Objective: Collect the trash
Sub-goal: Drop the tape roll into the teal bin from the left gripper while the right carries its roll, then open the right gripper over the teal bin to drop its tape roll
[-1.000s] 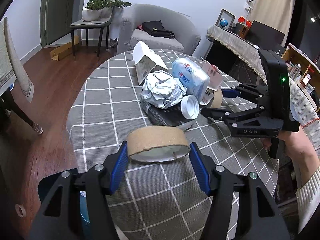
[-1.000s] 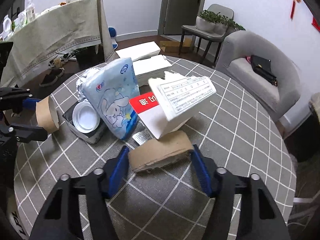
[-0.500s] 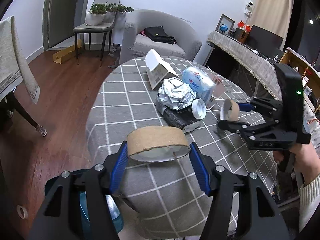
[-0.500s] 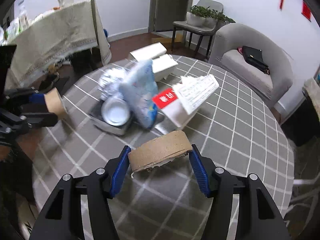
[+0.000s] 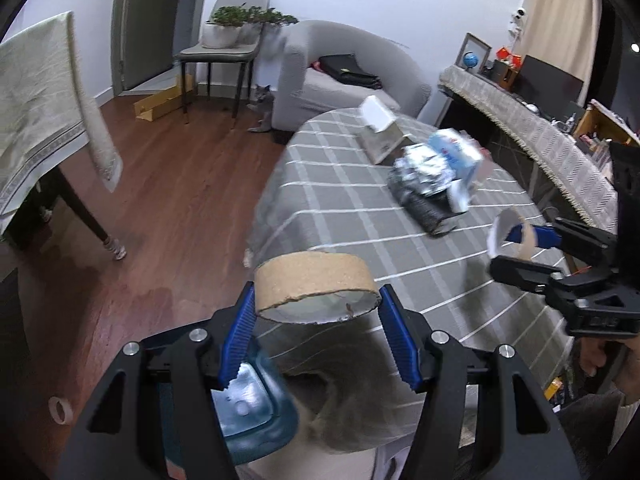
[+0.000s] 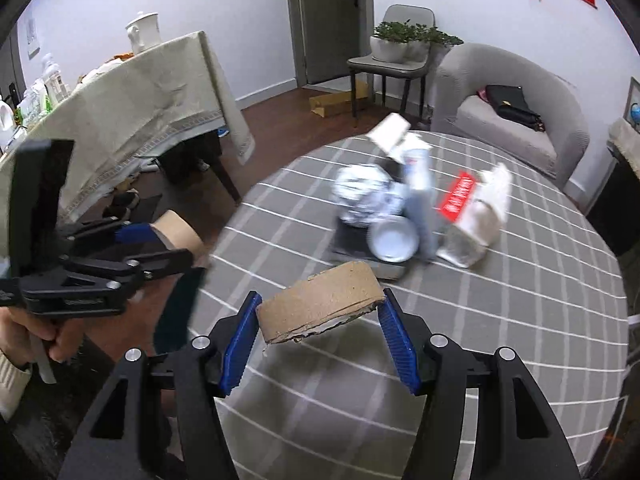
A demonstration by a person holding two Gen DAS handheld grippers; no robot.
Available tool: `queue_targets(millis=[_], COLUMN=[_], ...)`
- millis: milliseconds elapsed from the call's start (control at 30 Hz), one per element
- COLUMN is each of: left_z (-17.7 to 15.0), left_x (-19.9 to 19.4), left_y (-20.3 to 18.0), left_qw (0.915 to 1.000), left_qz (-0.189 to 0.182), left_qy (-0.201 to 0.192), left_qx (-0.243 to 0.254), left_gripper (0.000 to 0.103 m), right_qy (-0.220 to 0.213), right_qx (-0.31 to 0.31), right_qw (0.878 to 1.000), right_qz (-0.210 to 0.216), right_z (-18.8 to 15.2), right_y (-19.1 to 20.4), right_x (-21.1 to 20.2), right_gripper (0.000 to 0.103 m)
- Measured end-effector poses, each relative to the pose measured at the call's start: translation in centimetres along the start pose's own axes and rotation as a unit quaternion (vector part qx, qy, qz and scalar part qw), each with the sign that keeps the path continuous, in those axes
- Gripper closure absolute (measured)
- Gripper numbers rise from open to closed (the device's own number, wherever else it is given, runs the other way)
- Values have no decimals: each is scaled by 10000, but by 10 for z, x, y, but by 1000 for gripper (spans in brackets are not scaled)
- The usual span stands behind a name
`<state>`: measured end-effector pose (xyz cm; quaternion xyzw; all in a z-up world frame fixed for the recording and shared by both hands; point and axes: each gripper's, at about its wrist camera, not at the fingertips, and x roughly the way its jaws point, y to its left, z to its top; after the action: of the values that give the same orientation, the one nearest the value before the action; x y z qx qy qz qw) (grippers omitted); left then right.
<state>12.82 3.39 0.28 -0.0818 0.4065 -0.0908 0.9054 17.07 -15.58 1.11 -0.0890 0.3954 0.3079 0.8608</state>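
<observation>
left wrist view: left gripper (image 5: pixel 316 316) jaws clamped on a cardboard ring (image 5: pixel 316 286) past the bench (image 5: pixel 360 216) edge. right gripper (image 6: pixel 320 328) jaws clamp another cardboard roll (image 6: pixel 320 304).

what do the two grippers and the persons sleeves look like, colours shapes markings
Both grippers, left and right, are matte black angular frames with cut-out linkages, silver screw heads at the joints, and blue ribbed pads on the fingers. The other gripper's body is a tall black block, with pale lettering too blurred to read. The sleeve is cream ribbed knit.
</observation>
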Motion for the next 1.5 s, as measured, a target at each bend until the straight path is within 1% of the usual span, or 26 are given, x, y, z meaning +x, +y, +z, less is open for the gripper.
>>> queue_targets(millis=[133,200,300,467,667,833,933,1000,1133,1200,1233,1367,1500], left_z=[-9,-13,-23,-41,-65,-84,-97,-102,-110,-111,-112,-110,-109], left_x=[2,4,8,19,33,44,52,56,59,58,56,50,41], left_y=[25,37,56,80,107,117,123,127,133,138,141,153,165], left_qw=[9996,9993,9981,9945,9870,9800,9736,9707,9686,9685,9690,9704,9729], left_qz=[200,219,349,546,652,652,623,611,535,537,514,534,505], left_qy=[136,225,437,829,1390,1828,2143,2275,2397,2396,2378,2289,2141], left_qx=[-109,-193,-259,-328,-474,-427,-485,-476,-394,-415,-438,-558,-715], left_gripper=[40,40,40,40,40,39,39,39,36,31,31,31,38], right_qy=[-72,-54,-48,-26,136,294,367,445,627,696,717,852,1034], right_qx=[195,244,231,171,-43,-182,-210,-246,-310,-317,-323,-371,-396], right_qw=[9996,9992,9991,9986,9972,9960,9951,9944,9928,9921,9919,9905,9890], right_qz=[177,317,340,506,731,818,889,927,974,993,1001,1011,981], right_z=[3,5,11,20,29,34,36,36,36,35,35,34,32], right_y=[20,29,41,63,95,114,122,128,139,143,144,153,159], right_x=[4,8,17,32,53,68,76,82,96,102,105,116,129], right_gripper=[42,42,42,42,42,42,42,42,42,42,42,42,42])
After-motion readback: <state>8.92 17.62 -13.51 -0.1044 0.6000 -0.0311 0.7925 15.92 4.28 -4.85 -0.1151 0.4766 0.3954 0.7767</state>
